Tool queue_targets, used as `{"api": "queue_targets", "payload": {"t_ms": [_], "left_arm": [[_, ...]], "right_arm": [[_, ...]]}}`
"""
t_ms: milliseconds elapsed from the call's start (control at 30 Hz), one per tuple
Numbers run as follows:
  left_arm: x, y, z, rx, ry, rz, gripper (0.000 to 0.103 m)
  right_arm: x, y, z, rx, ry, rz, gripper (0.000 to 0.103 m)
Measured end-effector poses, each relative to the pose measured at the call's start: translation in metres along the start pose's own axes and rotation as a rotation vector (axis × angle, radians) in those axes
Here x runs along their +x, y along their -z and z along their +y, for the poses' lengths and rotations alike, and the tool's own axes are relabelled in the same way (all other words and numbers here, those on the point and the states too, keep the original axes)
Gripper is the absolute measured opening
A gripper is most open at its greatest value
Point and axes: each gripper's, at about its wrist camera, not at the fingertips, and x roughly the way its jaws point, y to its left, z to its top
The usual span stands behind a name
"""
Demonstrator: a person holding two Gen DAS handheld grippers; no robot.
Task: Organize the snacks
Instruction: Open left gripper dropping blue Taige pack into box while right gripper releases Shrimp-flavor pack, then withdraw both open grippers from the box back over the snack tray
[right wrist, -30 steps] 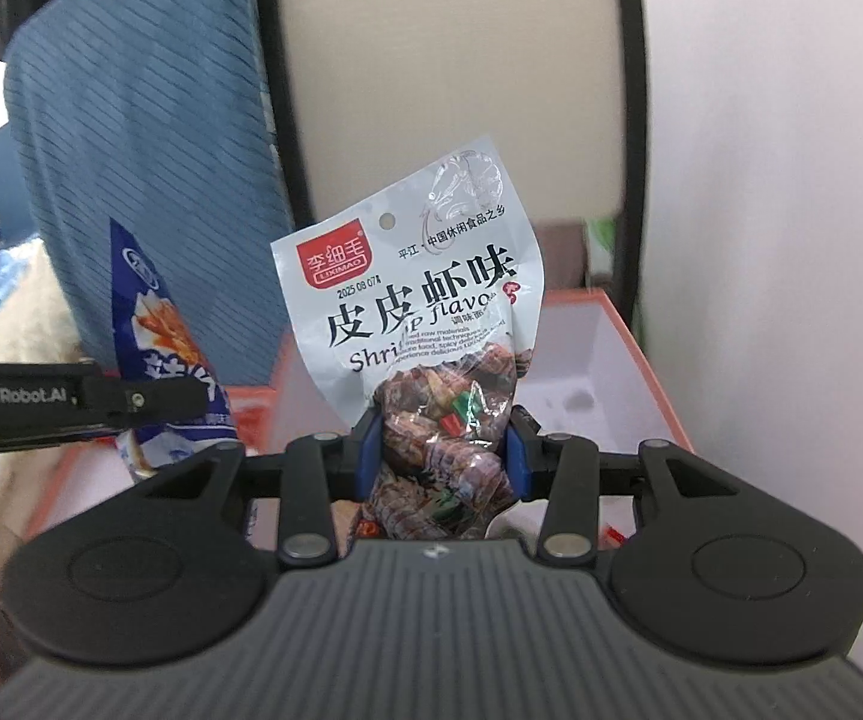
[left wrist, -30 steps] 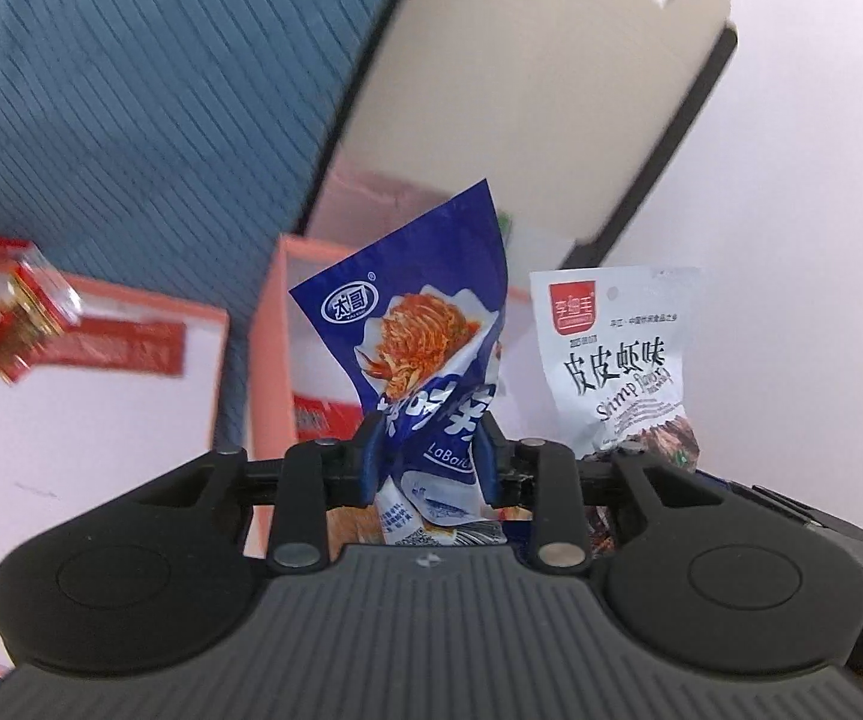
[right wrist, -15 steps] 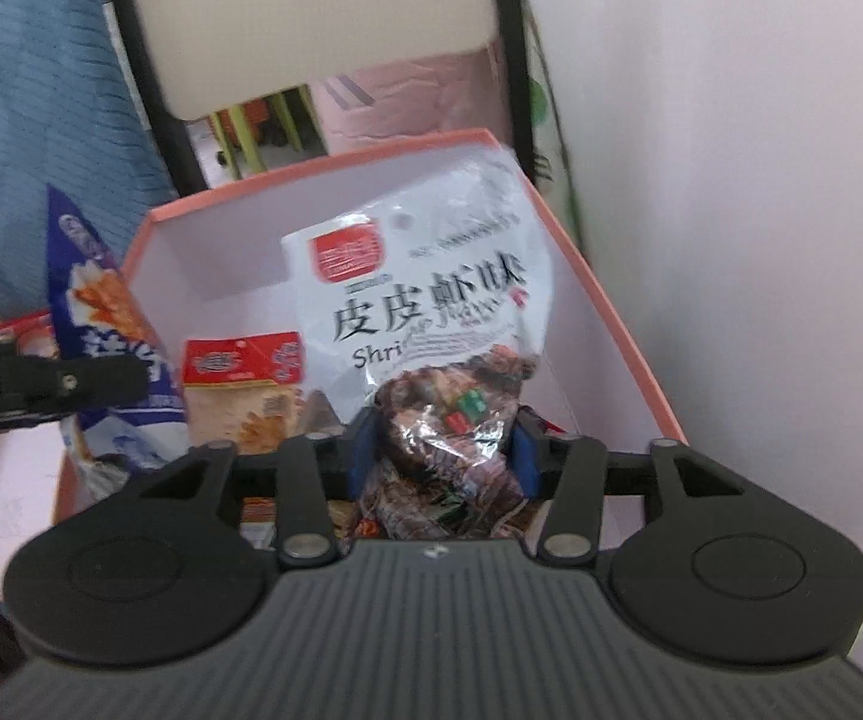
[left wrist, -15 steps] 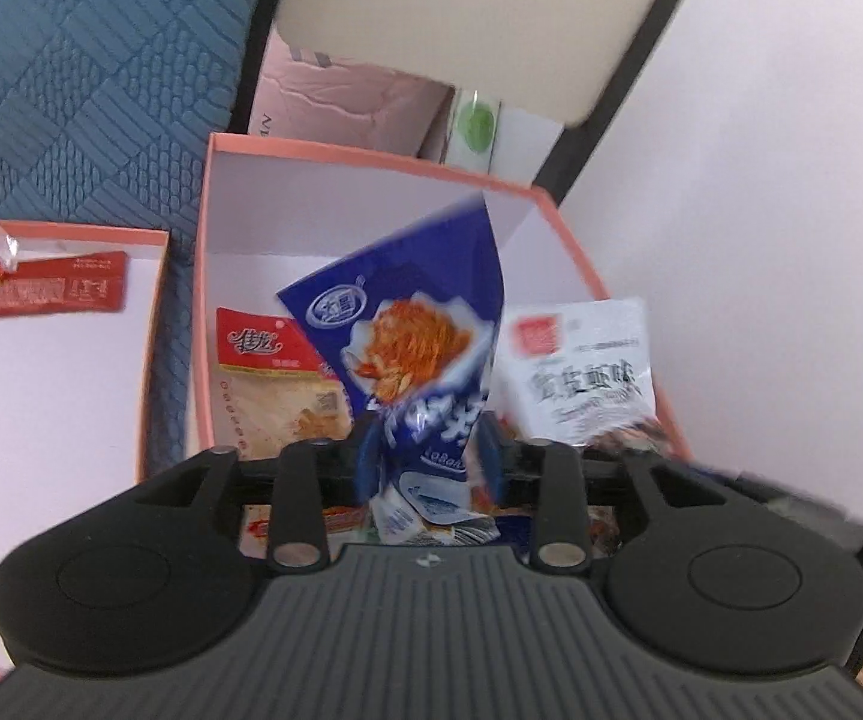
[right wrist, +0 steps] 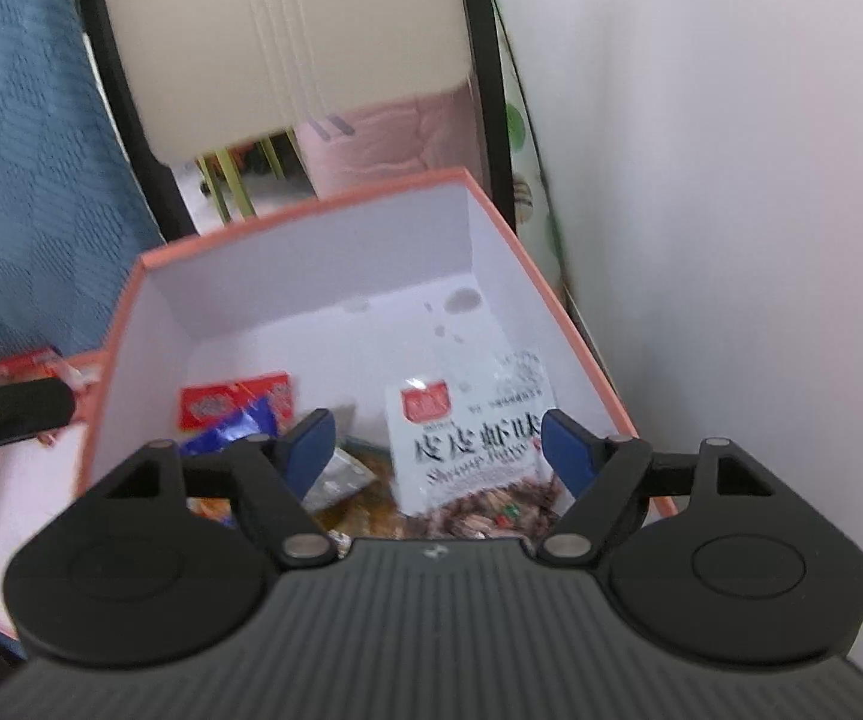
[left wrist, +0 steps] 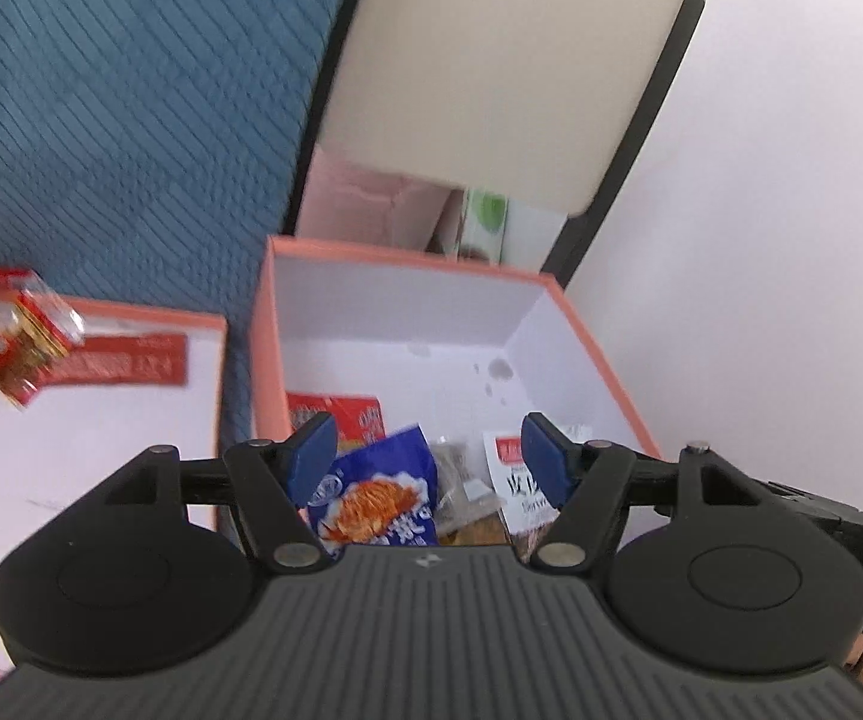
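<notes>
1. Over the deep salmon-edged cardboard box with white inside walls (left wrist: 407,312), both tools hang with their blue-padded jaws spreading apart; nothing is pressed between the pads of either.
2. Below the left gripper (left wrist: 425,450) lies the blue foil snack packet with an orange picture (left wrist: 380,498), loose on the pile in the box.
3. Below the right gripper (right wrist: 437,441) lies the white shrimp-flavour packet with a red label and black characters (right wrist: 467,444), flat toward the box's right wall.
4. The step in hand looks like the release. Done well, it means letting the jaws clear each packet fully, then lifting straight up so no pad snags a foil edge and drags a packet out.
5. Also in the box: a red-and-orange packet (right wrist: 233,402) toward the back left, and a clear wrapper with brownish contents (right wrist: 341,474) in the middle; what it holds is too blurred to tell.
6. Just left stands a shallower salmon-rimmed white tray (left wrist: 209,372) with a red label strip (left wrist: 113,360) and a red-and-gold wrapped snack (left wrist: 5,336) at its far edge.
</notes>
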Motion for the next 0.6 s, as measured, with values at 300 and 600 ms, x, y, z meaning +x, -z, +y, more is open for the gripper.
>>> {"api": "queue_targets", "payload": {"t_ms": [300,600], "left_arm": [[-0.060,0.007,0.009,0.023,-0.029,-0.117,0.073],[-0.103,0.020,0.028,0.012,-0.058,-0.191,0.073]], "right_arm": [[-0.044,-0.003,0.036,-0.021,-0.103,-0.105,0.077],[-0.075,0.004,0.073,-0.088,-0.174,-0.161,0.077]]}}
